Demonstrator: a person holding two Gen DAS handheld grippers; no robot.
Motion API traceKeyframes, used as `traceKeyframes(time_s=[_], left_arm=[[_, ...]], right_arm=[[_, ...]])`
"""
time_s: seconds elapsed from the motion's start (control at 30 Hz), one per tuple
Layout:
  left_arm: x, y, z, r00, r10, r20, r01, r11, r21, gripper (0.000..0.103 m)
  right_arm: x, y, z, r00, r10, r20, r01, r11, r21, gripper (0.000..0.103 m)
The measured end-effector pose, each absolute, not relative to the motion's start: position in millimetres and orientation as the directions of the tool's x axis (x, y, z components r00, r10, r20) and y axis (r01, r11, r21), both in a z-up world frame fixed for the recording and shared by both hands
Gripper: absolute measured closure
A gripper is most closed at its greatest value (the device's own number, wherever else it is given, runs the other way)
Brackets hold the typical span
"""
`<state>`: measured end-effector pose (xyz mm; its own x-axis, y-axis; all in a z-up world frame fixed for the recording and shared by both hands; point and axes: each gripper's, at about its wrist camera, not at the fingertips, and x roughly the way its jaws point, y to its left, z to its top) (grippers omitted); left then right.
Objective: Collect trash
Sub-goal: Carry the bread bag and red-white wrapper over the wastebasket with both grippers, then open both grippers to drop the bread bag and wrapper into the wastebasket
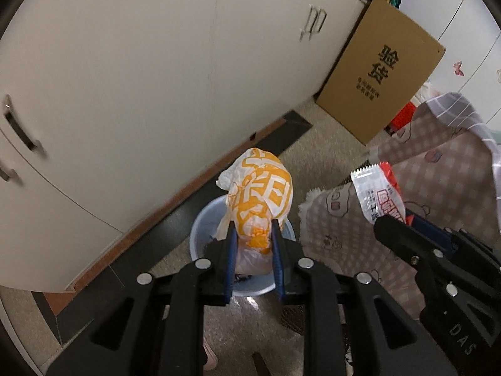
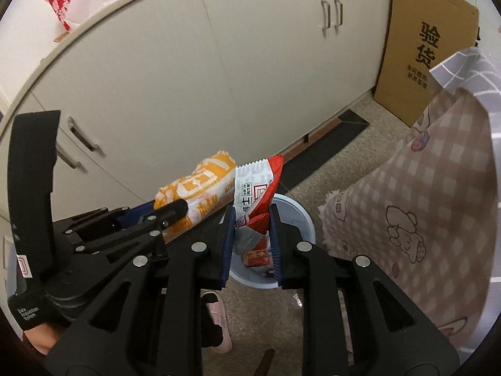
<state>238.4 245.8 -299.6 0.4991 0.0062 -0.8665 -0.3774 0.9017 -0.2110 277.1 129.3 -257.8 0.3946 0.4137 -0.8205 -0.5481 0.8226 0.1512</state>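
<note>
My left gripper (image 1: 253,228) is shut on a crumpled orange and white wrapper (image 1: 261,194) and holds it above a pale blue bin (image 1: 200,228) on the floor. My right gripper (image 2: 252,216) is shut on a red and silver snack packet (image 2: 256,188) and holds it above the same bin (image 2: 297,213), which has some trash inside. The right gripper with its packet (image 1: 379,191) shows at the right of the left wrist view. The left gripper with its orange wrapper (image 2: 200,188) shows at the left of the right wrist view.
White cabinets (image 2: 188,78) run along the back with a dark floor strip (image 2: 328,147) at their base. A cardboard box (image 2: 429,47) leans at the far right. A pink checked blanket (image 2: 422,194) hangs close on the right. A foot in a pink slipper (image 2: 219,322) is below.
</note>
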Motion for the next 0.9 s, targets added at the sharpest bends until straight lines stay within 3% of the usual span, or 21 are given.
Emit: traceKeyframes(time_s=[0.33,0.47,0.9], left_arm=[[256,244,-310,0.489,-0.068,-0.869,-0.351,0.897,-0.268,0.078],[259,240,-314,0.472,-0.058,-0.88,-0.356,0.9,-0.25,0.047],[251,248,-312,0.46,-0.019,-0.888,-0.393,0.892,-0.223,0.041]], right_arm=[[287,123,-271,0.427,0.396,-0.813,-0.505,0.85,0.149,0.082],[285,120,-273,0.43,0.391,-0.814,-0.492,0.857,0.151,0.082],[290,116,-277,0.406,0.4,-0.821,-0.493,0.853,0.172,0.082]])
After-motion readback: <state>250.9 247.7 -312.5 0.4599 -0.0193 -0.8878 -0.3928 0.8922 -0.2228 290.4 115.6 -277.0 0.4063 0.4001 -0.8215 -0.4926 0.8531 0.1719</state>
